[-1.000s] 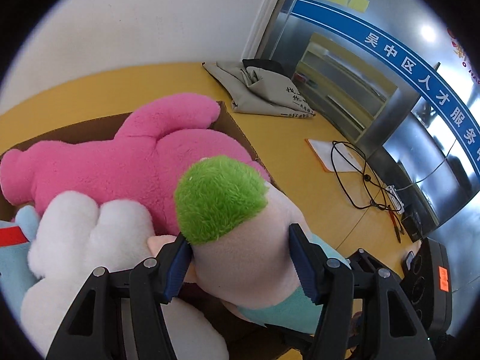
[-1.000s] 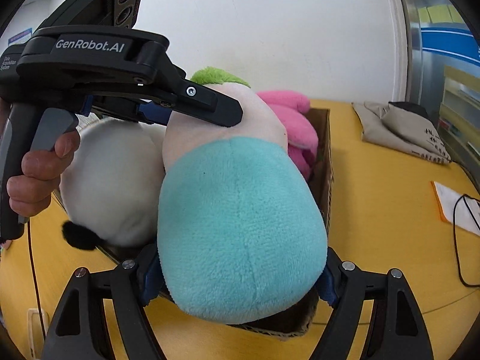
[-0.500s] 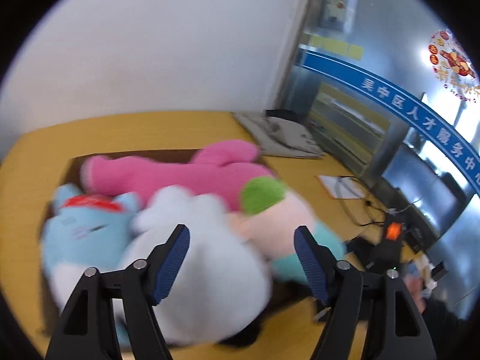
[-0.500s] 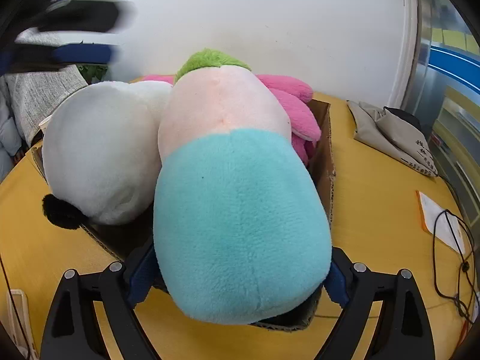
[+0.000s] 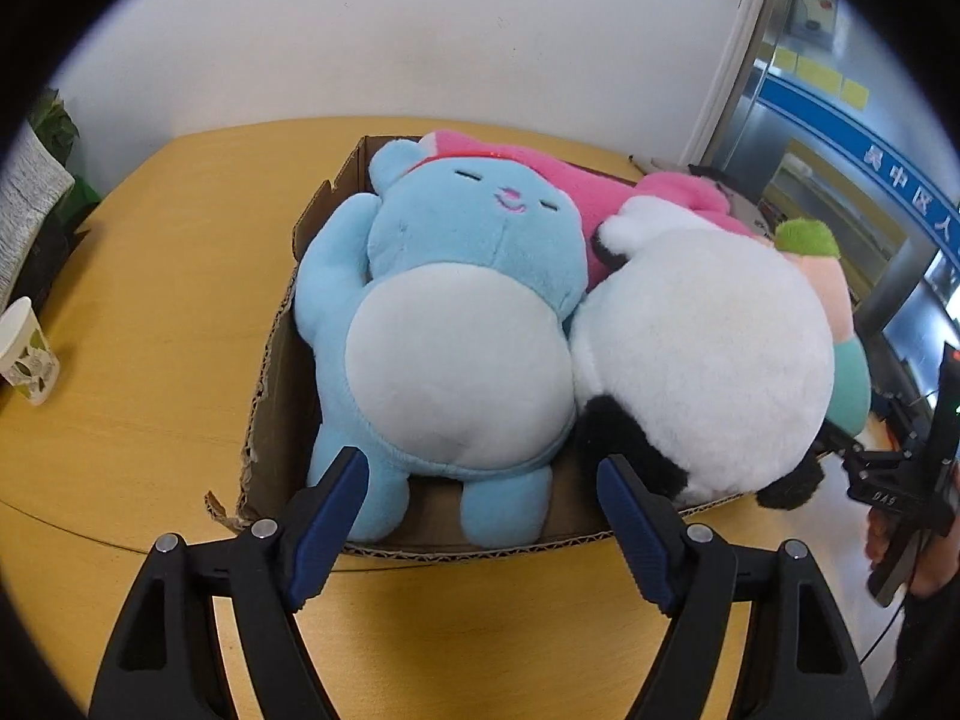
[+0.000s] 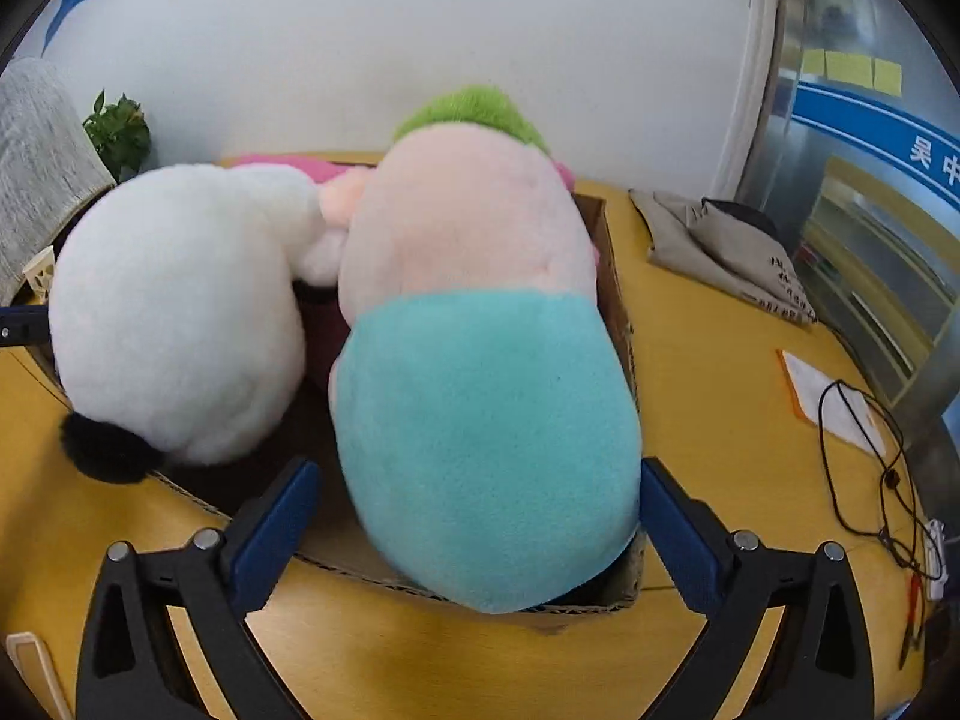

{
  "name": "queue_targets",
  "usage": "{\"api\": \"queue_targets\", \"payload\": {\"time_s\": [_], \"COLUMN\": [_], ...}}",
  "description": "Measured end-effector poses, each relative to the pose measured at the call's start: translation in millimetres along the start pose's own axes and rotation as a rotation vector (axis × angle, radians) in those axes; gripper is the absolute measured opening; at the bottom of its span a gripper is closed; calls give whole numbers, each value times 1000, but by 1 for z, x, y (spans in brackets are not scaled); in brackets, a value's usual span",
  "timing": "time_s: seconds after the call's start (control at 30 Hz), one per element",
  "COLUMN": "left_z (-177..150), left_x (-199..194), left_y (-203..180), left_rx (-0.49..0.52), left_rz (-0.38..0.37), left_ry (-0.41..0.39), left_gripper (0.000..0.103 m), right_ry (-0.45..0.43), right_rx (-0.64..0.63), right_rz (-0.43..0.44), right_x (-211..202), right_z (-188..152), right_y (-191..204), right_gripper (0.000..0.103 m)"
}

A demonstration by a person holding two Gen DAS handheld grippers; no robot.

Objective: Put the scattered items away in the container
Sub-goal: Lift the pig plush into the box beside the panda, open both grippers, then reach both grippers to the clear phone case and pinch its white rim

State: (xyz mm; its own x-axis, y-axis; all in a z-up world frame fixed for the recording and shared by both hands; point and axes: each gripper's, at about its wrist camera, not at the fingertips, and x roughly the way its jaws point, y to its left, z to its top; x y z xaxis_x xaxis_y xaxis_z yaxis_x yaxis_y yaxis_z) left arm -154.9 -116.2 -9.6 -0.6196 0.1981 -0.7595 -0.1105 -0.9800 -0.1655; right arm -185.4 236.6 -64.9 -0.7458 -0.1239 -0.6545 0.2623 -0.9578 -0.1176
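A cardboard box (image 5: 270,360) on the yellow table holds several plush toys: a blue bear (image 5: 456,324), a white-and-black panda (image 5: 702,360), a pink plush (image 5: 600,192) and a green-topped peach-and-teal plush (image 5: 840,312). My left gripper (image 5: 480,516) is open and empty, just in front of the box's near edge. In the right wrist view the teal plush (image 6: 480,420) lies in the box (image 6: 612,276) beside the panda (image 6: 174,324). My right gripper (image 6: 474,528) is open, its fingers either side of the plush's teal end, apart from it.
A paper cup (image 5: 27,354) stands at the table's left. A grey cloth bag (image 6: 726,252), a paper sheet (image 6: 828,396) and black cables (image 6: 870,462) lie to the right. A potted plant (image 6: 117,132) stands at the back left.
My left gripper let go of the green-topped plush and pulled back and left, now facing the box's front. My right gripper opened off the plush's teal end.
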Motion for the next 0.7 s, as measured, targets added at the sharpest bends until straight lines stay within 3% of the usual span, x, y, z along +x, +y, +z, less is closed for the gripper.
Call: {"api": "queue_targets", "payload": {"time_s": [0.1,0.2,0.37,0.47,0.53,0.63,0.7], "left_z": [-13,-24,-34,-38,-48,-77,-97], "left_x": [-6,-15,-47,-91,-120,-146,-142], "left_y": [-6,-8,-12,-26,-35,-52,-62], "left_rx": [40,19,-4,24,56,119,151], "left_rz": [21,-9,-16,0,5,-2,6], "left_ry": [-2,-8,-27,-89,-112,-95,-47], "left_gripper": [78,78,78,79,79,79,79], "right_ry": [17,20,85,12,-47,-95,-70], "right_rx": [0,16,158,156,150,78,3], "right_rz": [-13,-12,91,115,185,301,362], "right_x": [-3,-8,-12,-52,-89,-141,-156], "right_z": [-1,-8,-17,-15,-17,-39,-63], "right_y": [-2,-7,-38,-45,-45,-25,-1], "right_gripper": [103,103,103,103,103,103,103]}}
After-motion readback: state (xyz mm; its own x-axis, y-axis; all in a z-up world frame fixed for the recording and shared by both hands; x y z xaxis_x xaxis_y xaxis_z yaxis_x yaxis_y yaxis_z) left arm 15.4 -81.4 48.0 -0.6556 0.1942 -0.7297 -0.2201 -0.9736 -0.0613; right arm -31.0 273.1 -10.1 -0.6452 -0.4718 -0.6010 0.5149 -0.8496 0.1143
